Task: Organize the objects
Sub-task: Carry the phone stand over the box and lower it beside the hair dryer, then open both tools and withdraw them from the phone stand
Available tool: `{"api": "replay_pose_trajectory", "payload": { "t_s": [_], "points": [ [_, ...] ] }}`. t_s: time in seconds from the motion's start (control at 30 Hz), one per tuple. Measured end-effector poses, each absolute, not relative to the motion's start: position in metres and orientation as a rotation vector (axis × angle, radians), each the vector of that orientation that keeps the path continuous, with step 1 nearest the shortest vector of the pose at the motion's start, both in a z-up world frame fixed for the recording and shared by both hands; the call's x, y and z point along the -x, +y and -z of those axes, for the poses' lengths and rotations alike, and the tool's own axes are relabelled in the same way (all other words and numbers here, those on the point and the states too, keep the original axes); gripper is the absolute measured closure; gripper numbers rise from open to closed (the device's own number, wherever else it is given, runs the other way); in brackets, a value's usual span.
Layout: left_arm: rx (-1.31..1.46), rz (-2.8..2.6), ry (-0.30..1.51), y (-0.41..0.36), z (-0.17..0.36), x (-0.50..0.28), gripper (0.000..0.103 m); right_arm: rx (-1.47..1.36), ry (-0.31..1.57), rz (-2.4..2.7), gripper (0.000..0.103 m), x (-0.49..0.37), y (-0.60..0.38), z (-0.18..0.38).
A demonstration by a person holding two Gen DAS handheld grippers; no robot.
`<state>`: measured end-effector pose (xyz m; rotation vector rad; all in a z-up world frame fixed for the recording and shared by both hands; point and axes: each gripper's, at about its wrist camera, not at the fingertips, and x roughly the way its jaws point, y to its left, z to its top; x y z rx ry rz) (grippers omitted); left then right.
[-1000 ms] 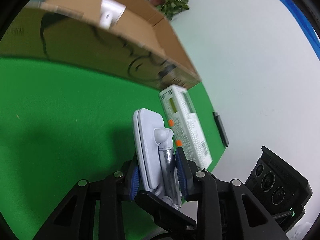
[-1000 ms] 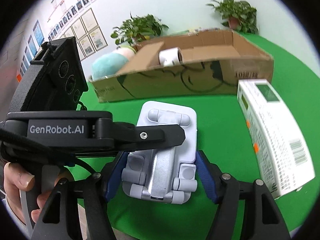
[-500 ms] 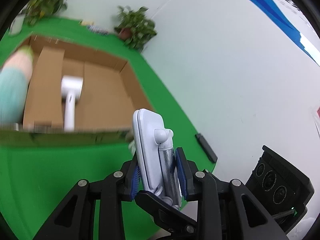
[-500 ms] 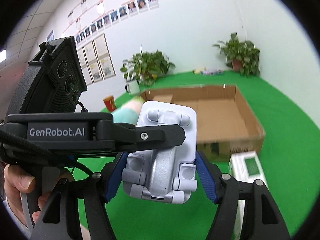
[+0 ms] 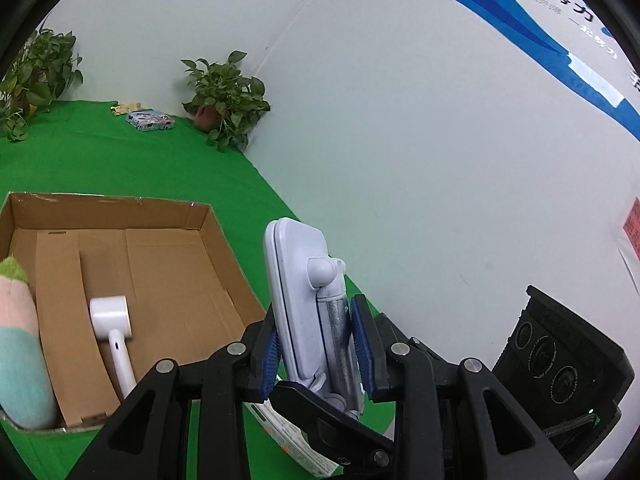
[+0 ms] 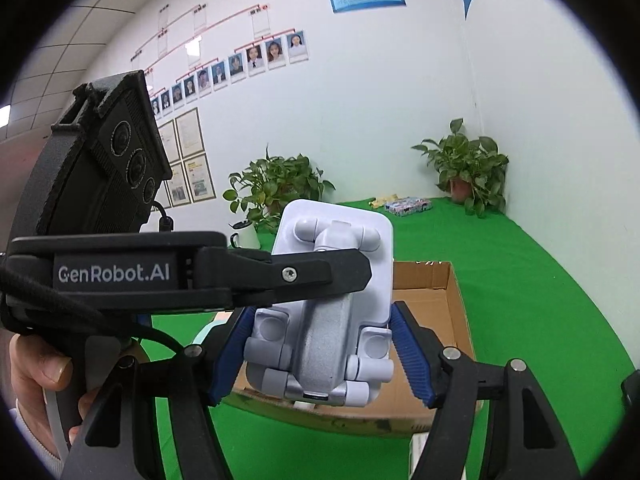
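While both sets of jaws press on one object, the left gripper (image 5: 318,354) has its blue pads clenched on the metal stem and flat back plate of a pale grey phone holder (image 5: 304,300), seen edge-on and standing upright between them. The right gripper (image 6: 320,354) has its jaws closed against the two sides of the same phone holder (image 6: 328,312), whose hinged back with round knuckles faces the right wrist camera. Across that back lies one black finger of the left gripper, with the lettering GenRobot.AI on its body, and a hand (image 6: 44,376) grips its handle at the lower left.

Beyond and below the jaws an open cardboard box (image 5: 224,248) sits on the green-covered bench (image 5: 120,152). Inside the box, left of the left jaws, lies a white handheld device (image 5: 110,320) with a cylindrical head and a straight handle. At the box's left end rests a soft plush toy (image 5: 16,344) in pink, teal and green. Under the left jaws a white printed carton (image 5: 288,436) lies on the bench, partly hidden. Farther off, a potted plant (image 5: 224,100) stands in the corner, with a small patterned packet (image 5: 150,120) beside it.
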<state>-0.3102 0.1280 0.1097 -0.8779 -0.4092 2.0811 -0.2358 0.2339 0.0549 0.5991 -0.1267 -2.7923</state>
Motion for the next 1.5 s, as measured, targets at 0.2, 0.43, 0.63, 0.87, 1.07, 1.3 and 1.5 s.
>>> {"api": "replay_pose_trajectory", "payload": {
  "t_s": [0.2,0.43,0.63,0.87,1.07,1.3,1.5],
  "points": [
    [0.951,-2.054,-0.410,0.138,-0.105,0.350,0.074,-0.695,-0.153,2.773,0.036,0.265,0.237,-0.058],
    [1.069,-2.036,-0.405,0.151,-0.061,0.393,0.074,-0.850,-0.218,2.710,0.036,0.297,0.249,-0.039],
    [1.197,-2.014,-0.442,0.152,0.009,0.421,0.074,-1.000,-0.237,2.619,0.036,0.321,0.254,-0.001],
    [1.370,-1.986,-0.506,0.141,0.085,0.439,0.074,-1.179,-0.299,2.502,0.036,0.337,0.251,0.057],
    [1.489,-1.993,-0.516,0.135,0.117,0.446,0.074,-1.289,-0.391,2.428,0.037,0.347,0.249,0.088],
    [1.534,-1.995,-0.546,0.131,0.126,0.446,0.073,-1.332,-0.351,2.430,0.037,0.354,0.245,0.090],
    [1.527,-2.059,-0.513,0.118,0.113,0.438,0.073,-1.389,-0.272,2.414,0.037,0.358,0.238,0.094]
  ]
}}
